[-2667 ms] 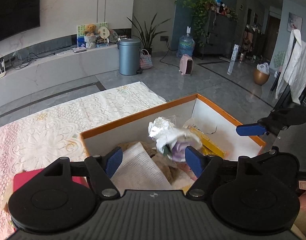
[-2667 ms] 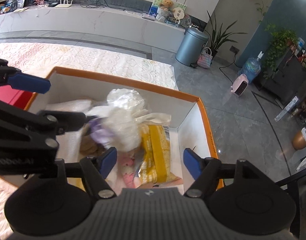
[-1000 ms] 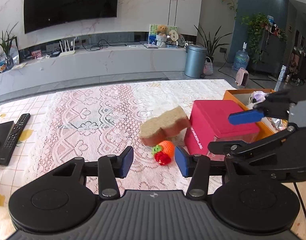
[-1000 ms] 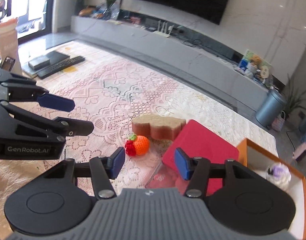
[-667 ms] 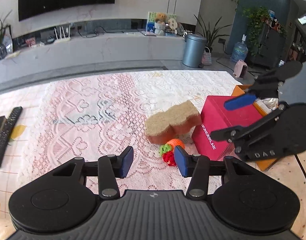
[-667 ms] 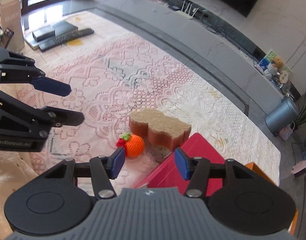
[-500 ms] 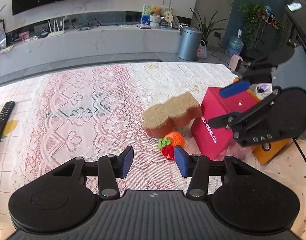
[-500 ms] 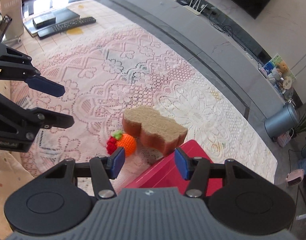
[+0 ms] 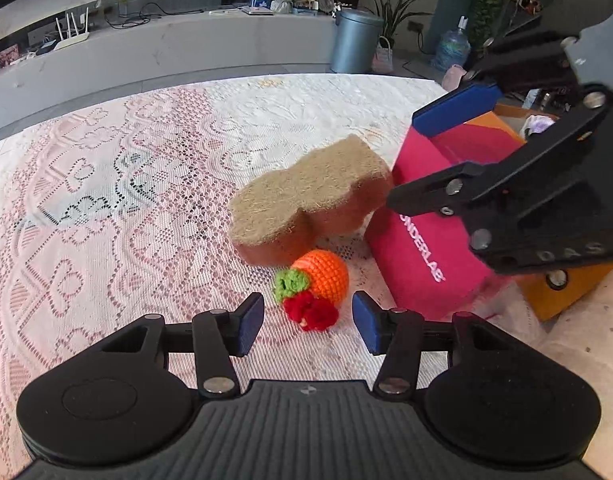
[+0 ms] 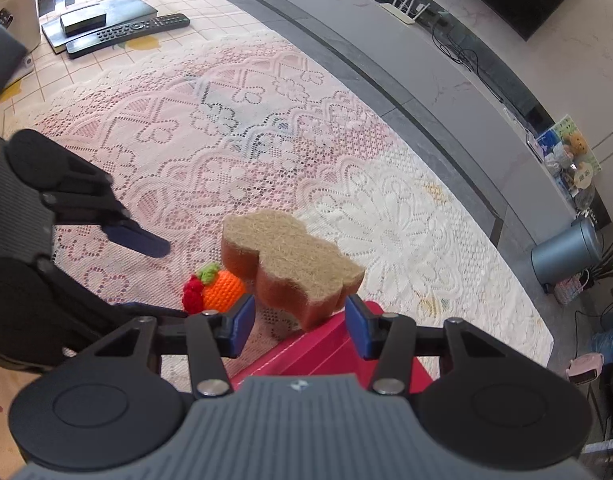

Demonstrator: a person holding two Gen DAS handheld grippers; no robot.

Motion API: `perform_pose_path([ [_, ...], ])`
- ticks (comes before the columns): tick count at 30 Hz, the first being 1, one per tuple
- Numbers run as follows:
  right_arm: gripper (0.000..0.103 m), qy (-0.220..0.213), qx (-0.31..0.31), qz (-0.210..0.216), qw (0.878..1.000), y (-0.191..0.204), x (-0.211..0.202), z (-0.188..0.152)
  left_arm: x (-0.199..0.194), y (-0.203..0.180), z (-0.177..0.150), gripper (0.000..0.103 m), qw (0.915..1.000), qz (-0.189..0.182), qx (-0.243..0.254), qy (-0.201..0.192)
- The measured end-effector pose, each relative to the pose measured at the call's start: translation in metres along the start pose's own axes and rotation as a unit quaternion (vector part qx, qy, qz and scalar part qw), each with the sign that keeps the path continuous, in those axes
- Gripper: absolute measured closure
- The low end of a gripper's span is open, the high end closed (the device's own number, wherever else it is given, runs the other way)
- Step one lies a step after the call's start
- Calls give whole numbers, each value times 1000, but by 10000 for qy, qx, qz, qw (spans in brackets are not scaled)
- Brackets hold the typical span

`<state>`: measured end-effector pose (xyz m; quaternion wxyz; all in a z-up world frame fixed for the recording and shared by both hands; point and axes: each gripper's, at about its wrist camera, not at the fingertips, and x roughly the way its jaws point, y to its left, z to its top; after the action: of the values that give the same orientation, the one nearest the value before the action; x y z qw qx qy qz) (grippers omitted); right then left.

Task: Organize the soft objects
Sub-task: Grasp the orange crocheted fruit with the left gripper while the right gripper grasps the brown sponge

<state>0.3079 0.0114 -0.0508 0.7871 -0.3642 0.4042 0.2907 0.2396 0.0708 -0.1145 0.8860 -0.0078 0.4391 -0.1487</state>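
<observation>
A tan-topped brown sponge (image 9: 306, 196) (image 10: 290, 264) lies on the lace tablecloth (image 9: 126, 184), leaning against a pink box (image 9: 418, 248) (image 10: 318, 352). Just in front of it sits a crocheted orange toy (image 9: 322, 276) (image 10: 220, 290) with a green and red end. My left gripper (image 9: 306, 322) (image 10: 172, 280) hangs close over the toy; its jaws are opening and touch nothing. Above the sponge's near corner is my right gripper (image 10: 299, 318) (image 9: 402, 160). Its jaws are closing, the corner lies between them, and the pads do not press on it.
An orange-rimmed box (image 9: 562, 288) stands behind the pink box, a purple thing (image 9: 540, 124) inside. A remote (image 10: 126, 32) and a flat black box (image 10: 82, 20) lie at the table's far left. A grey bin (image 9: 354, 40) stands on the floor beyond.
Both grippers swung from the orange box to the sponge and toy, then came down closer. The left now hangs just over the toy, the right just over the sponge's corner.
</observation>
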Motion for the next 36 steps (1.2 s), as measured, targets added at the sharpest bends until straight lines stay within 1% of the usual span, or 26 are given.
perform_pose_path([
  [3,54,-45,-44,32,10000,-3,3,1,10,-2,1,43,10000,28,49,12],
  [6,52,-77,-138,61,9999,-3,6,2,18,-3,2,43,9998,137,133,1],
  [9,49,-71,-227,49,9997,-3,8,3,20,-1,2,54,10000,-80,44,-34],
  [10,49,-69,-251,50,9996,-2,9,3,19,-2,2,63,9999,-122,60,-59],
  [12,49,-53,-306,56,9995,-1,11,4,17,-4,2,65,9998,-66,151,-75],
  [14,49,-16,-360,75,9993,1,13,5,14,-3,-2,69,9998,-22,129,-119],
  [15,49,6,-392,83,9992,2,14,5,11,-2,-3,73,9999,-2,85,-131],
  [16,49,27,-426,85,9991,3,14,5,7,0,-4,88,9998,-28,37,-175],
  [17,49,45,-465,80,9989,5,15,6,2,2,-5,91,9998,-29,-38,-213],
  [20,49,63,-567,115,9983,9,16,7,-11,10,-8,91,9993,96,-197,-307],
  [24,48,130,-725,71,9973,15,20,11,-11,16,-10,89,9993,-37,-291,-229],
  [27,48,178,-798,49,9966,16,20,12,-13,14,-11,85,9991,-164,-210,-344],
  [29,48,210,-899,-16,9957,17,18,13,-14,13,-12,67,9988,-266,-154,-386],
  [32,48,254,-974,-42,9949,15,16,11,-9,9,-13,53,9990,-306,-64,-333],
  [34,48,278,-968,-52,9949,13,17,9,-5,6,-13,46,9992,-203,-6,-354],
  [36,48,294,-969,-34,9949,13,19,7,1,4,-10,45,9992,-50,43,-392],
])
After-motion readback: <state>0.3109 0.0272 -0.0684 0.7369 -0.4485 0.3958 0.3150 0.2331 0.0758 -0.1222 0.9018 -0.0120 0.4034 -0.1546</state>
